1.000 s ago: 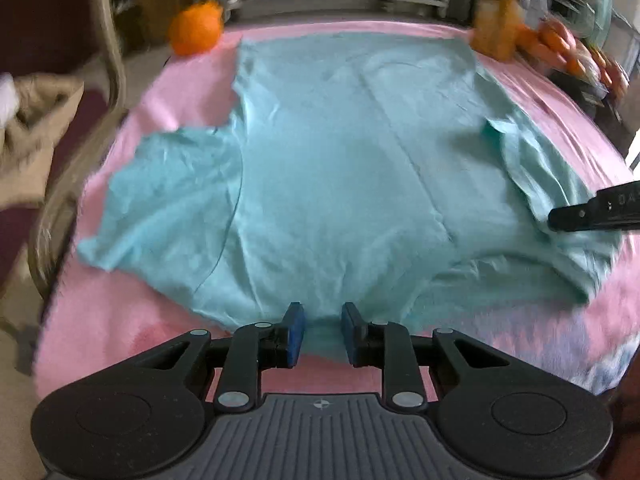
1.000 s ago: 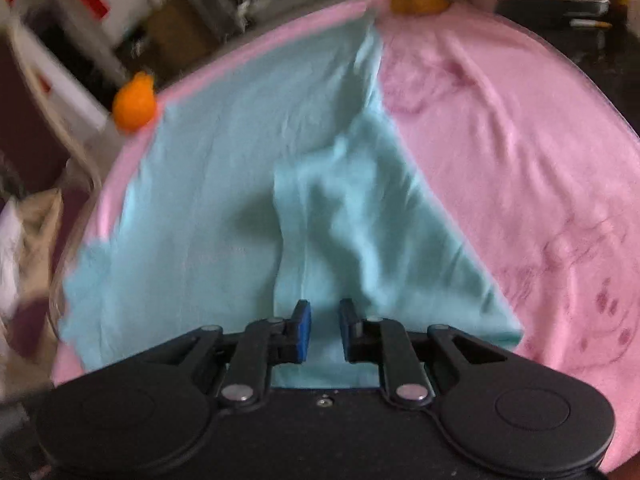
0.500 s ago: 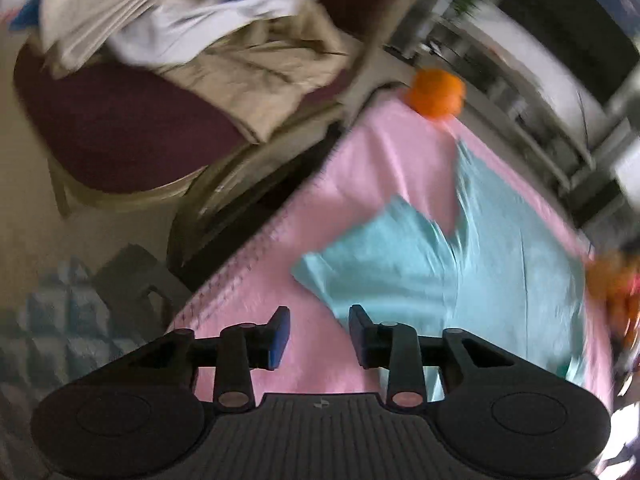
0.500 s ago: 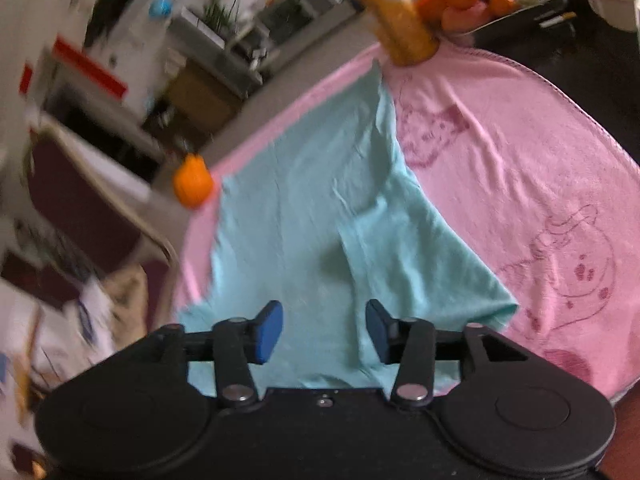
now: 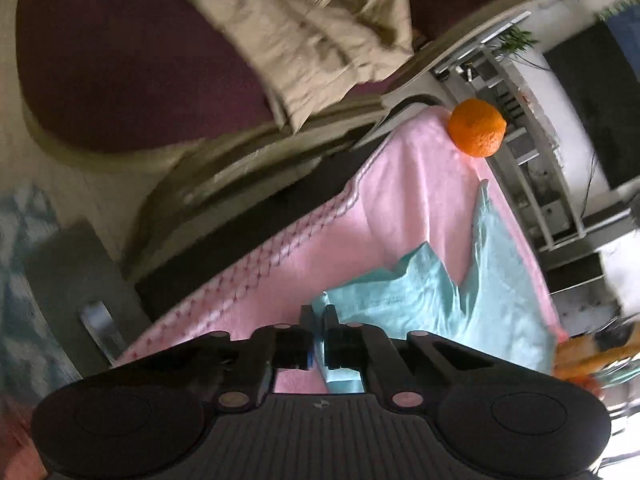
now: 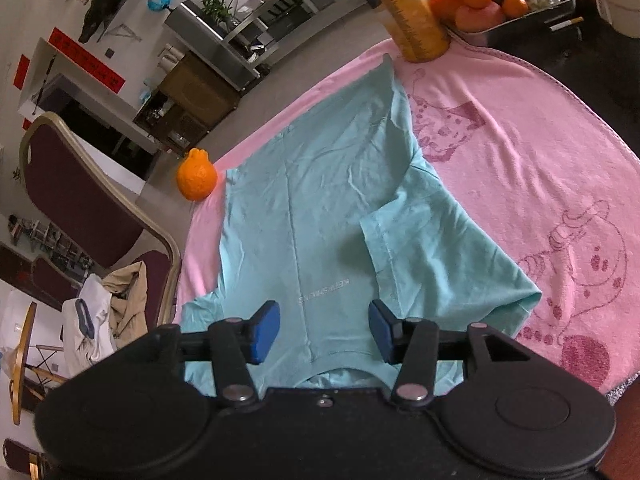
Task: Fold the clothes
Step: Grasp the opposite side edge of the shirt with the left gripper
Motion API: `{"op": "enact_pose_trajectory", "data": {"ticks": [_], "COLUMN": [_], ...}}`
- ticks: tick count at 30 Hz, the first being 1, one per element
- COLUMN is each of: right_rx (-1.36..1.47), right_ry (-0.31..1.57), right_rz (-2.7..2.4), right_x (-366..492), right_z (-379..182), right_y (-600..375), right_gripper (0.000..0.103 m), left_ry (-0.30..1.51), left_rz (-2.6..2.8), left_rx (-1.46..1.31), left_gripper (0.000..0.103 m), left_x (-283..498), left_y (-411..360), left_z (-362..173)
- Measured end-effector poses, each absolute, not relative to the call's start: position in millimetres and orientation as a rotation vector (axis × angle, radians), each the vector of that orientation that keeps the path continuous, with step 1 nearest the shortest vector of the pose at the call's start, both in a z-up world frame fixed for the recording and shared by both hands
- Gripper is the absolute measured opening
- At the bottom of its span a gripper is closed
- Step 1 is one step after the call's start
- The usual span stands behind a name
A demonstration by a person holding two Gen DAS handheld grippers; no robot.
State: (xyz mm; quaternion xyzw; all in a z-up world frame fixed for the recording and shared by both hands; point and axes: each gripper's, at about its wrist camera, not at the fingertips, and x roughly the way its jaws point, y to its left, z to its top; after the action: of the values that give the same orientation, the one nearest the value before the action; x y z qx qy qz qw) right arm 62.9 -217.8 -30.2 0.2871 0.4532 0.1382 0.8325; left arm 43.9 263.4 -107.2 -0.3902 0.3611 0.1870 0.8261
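The left gripper point(image 5: 319, 322) has its black jaws pinched tight on the edge of the left sleeve point(image 5: 384, 300) of the thin turquoise cotton T-shirt point(image 6: 320, 216), a strip of the cloth running back between the blue pads. The right gripper point(image 6: 324, 330) hangs above the shirt's collar end with its jaws standing wide and nothing between them, the cloth lying flat beneath. The shirt lies spread on the pink terry towel point(image 6: 520, 152) that covers the table, its long axis running away from the right gripper, from the collar toward the hem near the tall orange bottle point(image 6: 412, 16). The far sleeve is already turned in over the body. From the left gripper the shirt's body lies to the right, so I judge the held sleeve has to be carried that way, across toward the shirt's middle line; the left hand is plainly the nearer one. A knobbly orange citrus fruit point(image 6: 197, 180) sits on the towel's edge just beyond that sleeve side of the shirt.
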Motion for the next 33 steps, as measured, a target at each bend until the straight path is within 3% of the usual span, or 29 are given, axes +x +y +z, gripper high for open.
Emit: {"op": "enact_pose_trajectory", "data": {"ticks": [6, 11, 14, 16, 18, 22, 24, 28, 31, 33], "right_rx": [0.633, 0.688, 0.722, 0.738, 0.745, 0.752, 0.762, 0.793, 0.807, 0.792], "right_ry": [0.964, 0.961, 0.957, 0.953, 0.954, 0.951, 0.949, 0.952, 0.939, 0.922], "right_rz": [0.303, 0.300, 0.291, 0.288, 0.287, 0.292, 0.288, 0.257, 0.213, 0.176], "right_x": [59.5, 55.0, 53.4, 52.4, 51.2, 49.1, 48.9, 50.6, 50.0, 49.6], "right_z": [-35.6, -43.6, -47.1, -48.5, -50.1, -53.1, -56.6, -68.4, -77.5, -82.4], "right_y": [-226.0, -241.7, -252.2, -258.8, -264.3, -274.8, -280.4, -290.6, -297.6, -303.3], "right_gripper": [0.048, 0.048, 0.048, 0.049, 0.052, 0.057, 0.058, 0.058, 0.055, 0.048], "left_ry": [0.695, 0.592, 0.645, 0.690, 0.731, 0.788, 0.788, 0.817, 0.866, 0.894], "left_rz": [0.389, 0.213, 0.027, -0.079, -0.132, -0.091, -0.020, 0.129, 0.199, 0.216], "left_rx": [-0.548, -0.102, 0.192, 0.398, 0.583, 0.456, 0.284, -0.131, -0.394, -0.487], "left_gripper": [0.001, 0.001, 0.002, 0.013, 0.016, 0.020, 0.031, 0.034, 0.034, 0.034], "left_x": [52.4, 63.4, 55.6, 43.5, 22.2, -0.5, -2.8, 4.2, 13.6, 17.3], "left_y": [221.7, 117.6, 41.7, -1.3, -25.3, 13.3, 51.3, 128.2, 172.0, 183.3], "left_z": [-61.6, -16.3, -31.9, -51.1, -76.3, -70.9, -53.6, -44.0, -55.6, -68.1]}}
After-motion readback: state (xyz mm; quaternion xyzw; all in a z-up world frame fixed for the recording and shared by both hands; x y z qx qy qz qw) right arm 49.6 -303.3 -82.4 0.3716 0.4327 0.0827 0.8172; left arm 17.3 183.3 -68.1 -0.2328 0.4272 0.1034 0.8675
